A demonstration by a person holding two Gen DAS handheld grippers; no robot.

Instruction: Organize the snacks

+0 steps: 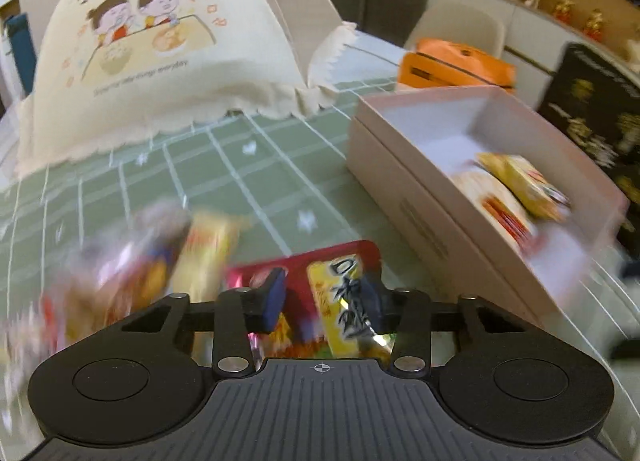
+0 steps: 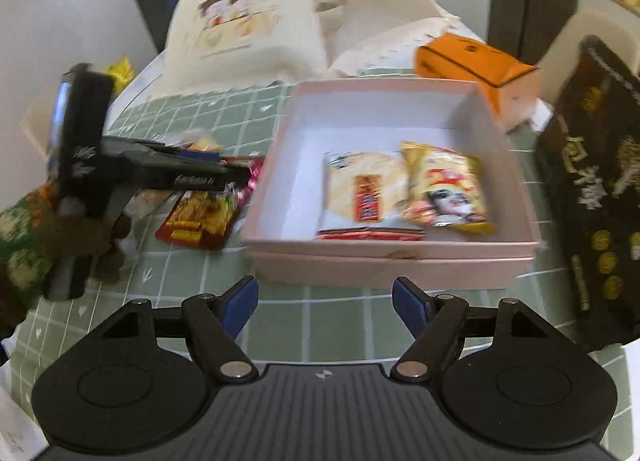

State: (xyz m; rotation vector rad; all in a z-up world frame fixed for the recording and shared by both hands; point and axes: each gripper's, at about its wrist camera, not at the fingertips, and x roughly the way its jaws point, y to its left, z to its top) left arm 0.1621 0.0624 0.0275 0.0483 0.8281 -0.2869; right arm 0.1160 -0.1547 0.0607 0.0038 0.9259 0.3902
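Your left gripper [image 1: 326,301] pinches the red snack packet [image 1: 336,281] above the table [image 1: 240,165]; the right gripper [image 2: 325,303] is spread, empty. The glossy foil may slip from the jaws before reaching the pink box [image 2: 384,253], or snag its near wall.

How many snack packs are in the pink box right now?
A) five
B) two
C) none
B: the pink box holds just two packs, a white rice-cracker pack and a yellow pack beside it; the red pack is outside, at the left tongs.
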